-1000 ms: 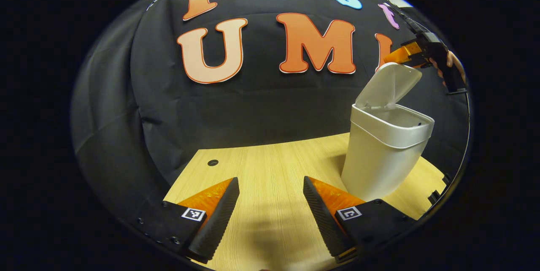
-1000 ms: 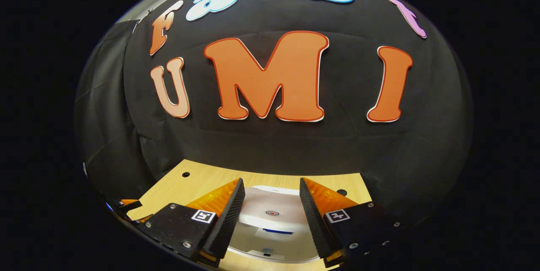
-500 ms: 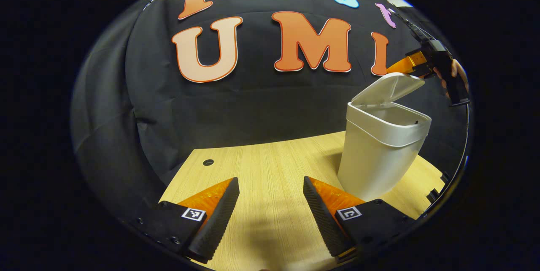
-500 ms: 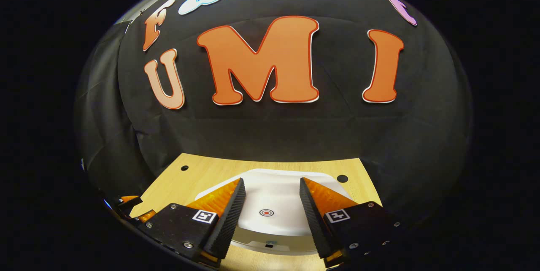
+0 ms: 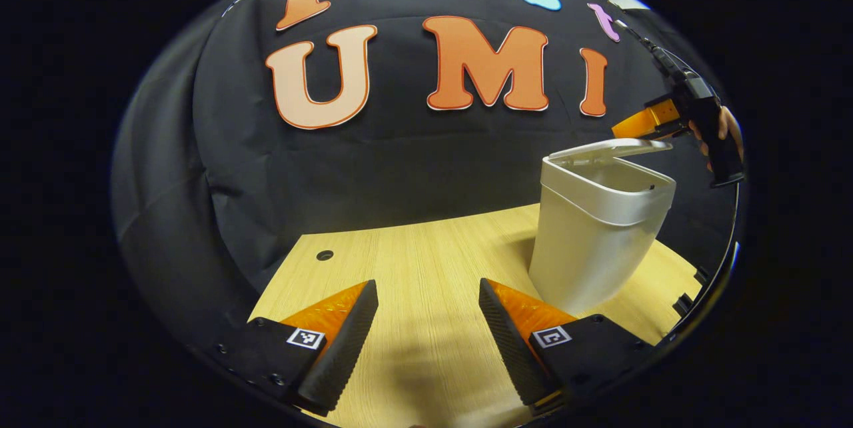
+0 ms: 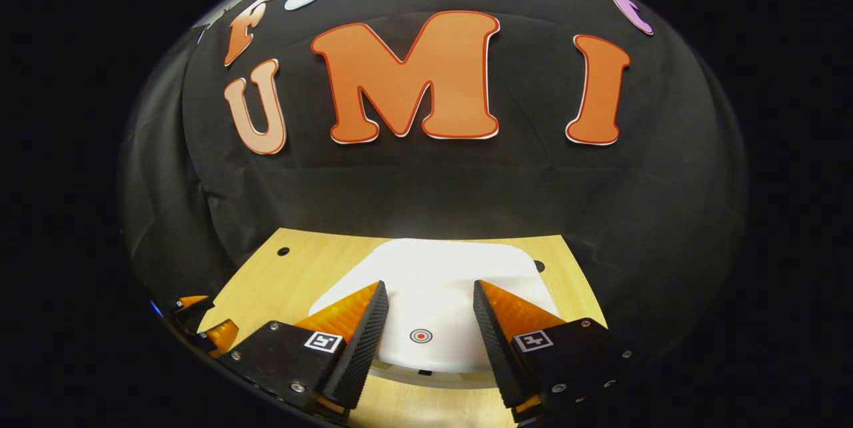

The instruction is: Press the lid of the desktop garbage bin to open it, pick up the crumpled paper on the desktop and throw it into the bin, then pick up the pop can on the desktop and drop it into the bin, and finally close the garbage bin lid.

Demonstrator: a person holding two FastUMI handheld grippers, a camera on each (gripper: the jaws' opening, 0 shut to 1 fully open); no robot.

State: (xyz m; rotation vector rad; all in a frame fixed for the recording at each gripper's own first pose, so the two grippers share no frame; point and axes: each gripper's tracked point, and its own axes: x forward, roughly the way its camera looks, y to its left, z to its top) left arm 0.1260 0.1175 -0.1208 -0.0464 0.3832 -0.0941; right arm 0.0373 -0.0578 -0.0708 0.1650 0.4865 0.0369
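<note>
1. The bin [image 5: 596, 241] is seen standing upright on the wooden table [image 5: 413, 268], toward its right end; it is a smooth white plastic tub with rounded corners, tapering toward the base.
2. Its lid [image 5: 610, 148] is held nearly flat, with a narrow gap left above the rim at the front; in the right gripper view the lid [image 6: 433, 281] is a glossy rounded slab bearing a small red ring mark [image 6: 420, 335].
3. The right gripper [image 5: 643, 123] is poised just above the lid's far edge, gripped by a hand [image 5: 723, 131]; whether the lid is touched cannot be told.
4. In its own view the right gripper [image 6: 424, 338] is spread wide, nothing being clasped.
5. The left gripper [image 5: 426, 341] is held low over bare table left of the bin, its ridged fingers [image 5: 340, 348] wide apart and empty.
6. A small round hole [image 5: 324, 255] is cut in the table far left of the bin.
</note>
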